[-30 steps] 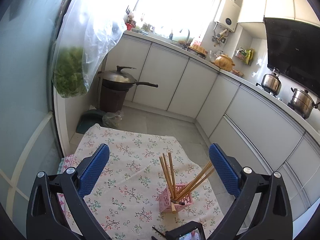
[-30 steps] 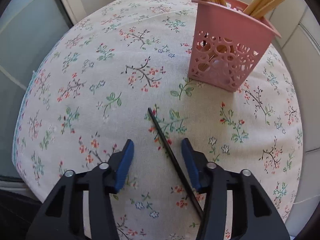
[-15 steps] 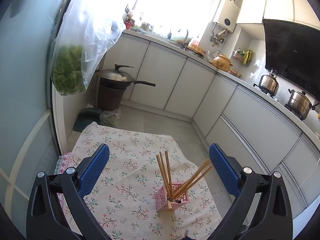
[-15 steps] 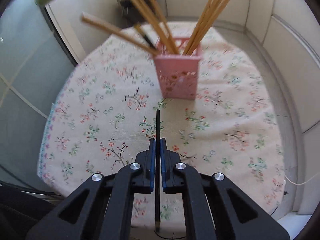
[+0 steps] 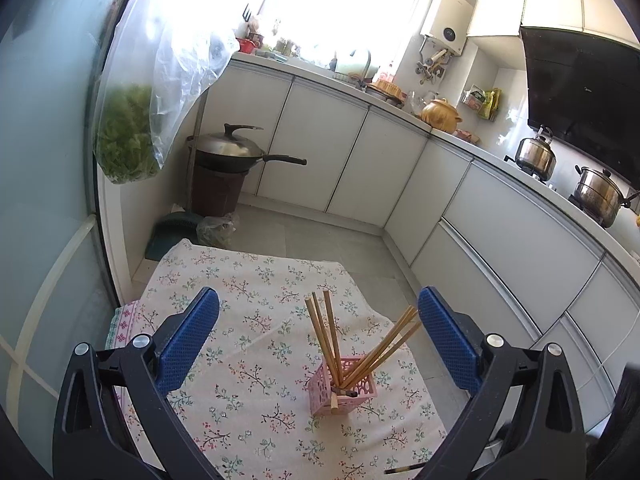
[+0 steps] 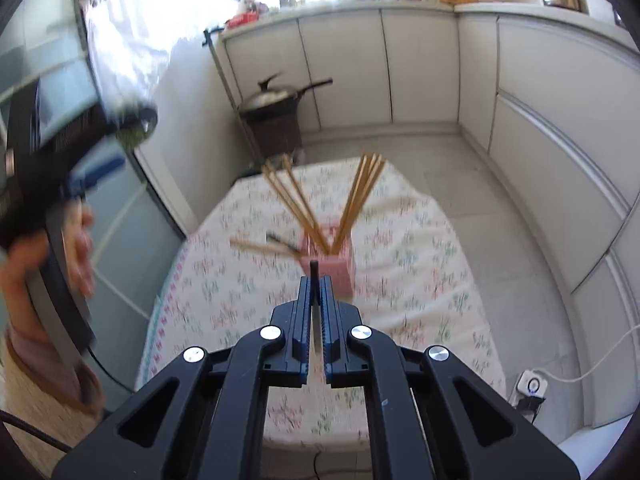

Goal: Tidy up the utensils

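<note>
A pink openwork holder (image 5: 342, 386) with several wooden chopsticks (image 5: 326, 336) stands on the floral tablecloth (image 5: 240, 304). My left gripper (image 5: 318, 296) hangs open above the cloth and holds nothing. My right gripper (image 6: 316, 284) is shut on a dark chopstick (image 6: 314, 269), whose tip pokes out past the pads. It hovers above and in front of the blurred holder (image 6: 334, 270). The chopstick's other end shows at the bottom of the left wrist view (image 5: 404, 469). At the left of the right wrist view, a person's hand (image 6: 76, 248) holds the left gripper (image 6: 94, 170).
A lidded wok (image 5: 228, 152) sits on a brown stand beyond the table. A plastic bag of greens (image 5: 124, 136) hangs at the left by the glass door. White cabinets (image 5: 500, 240) run along the back and right. A power strip (image 6: 530, 386) lies on the floor.
My right gripper closed on the dark chopstick, lifted it off the cloth and rose well above the table. The left gripper stayed open and barely moved.
</note>
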The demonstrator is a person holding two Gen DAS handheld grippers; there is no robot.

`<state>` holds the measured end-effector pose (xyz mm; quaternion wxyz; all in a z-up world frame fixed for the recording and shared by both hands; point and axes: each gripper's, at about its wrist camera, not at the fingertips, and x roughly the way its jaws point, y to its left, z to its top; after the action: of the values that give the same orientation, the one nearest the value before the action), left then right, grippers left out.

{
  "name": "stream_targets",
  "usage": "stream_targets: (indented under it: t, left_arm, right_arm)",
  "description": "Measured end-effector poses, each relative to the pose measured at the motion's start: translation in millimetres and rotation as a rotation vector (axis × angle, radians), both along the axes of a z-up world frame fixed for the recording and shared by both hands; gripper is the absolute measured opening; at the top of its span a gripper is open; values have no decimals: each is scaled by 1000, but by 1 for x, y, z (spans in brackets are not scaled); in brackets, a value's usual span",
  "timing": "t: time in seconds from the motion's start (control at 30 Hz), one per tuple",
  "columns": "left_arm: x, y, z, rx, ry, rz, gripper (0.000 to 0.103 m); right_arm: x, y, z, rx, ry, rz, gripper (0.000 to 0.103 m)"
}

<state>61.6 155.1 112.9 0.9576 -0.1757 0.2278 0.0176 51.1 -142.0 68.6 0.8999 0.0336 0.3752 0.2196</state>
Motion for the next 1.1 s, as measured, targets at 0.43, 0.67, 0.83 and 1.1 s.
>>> stream_targets:
  t: [0.43,0.67,0.83,1.1]
  left_arm:
    - [11,15,-9,-32,32,26,96]
    - [19,16,-15,-30,58,34,96]
    - [23,11,-17,-24,63,28,96]
    - [15,-17,-6,78,18,21,96]
  right_arm:
    - [97,20,49,97,-9,-110,5]
    - [136,37,8,95,27,-137,5]
    - [154,40,-21,111,79,-141,10]
    - [112,26,6,61,-64,-144,14]
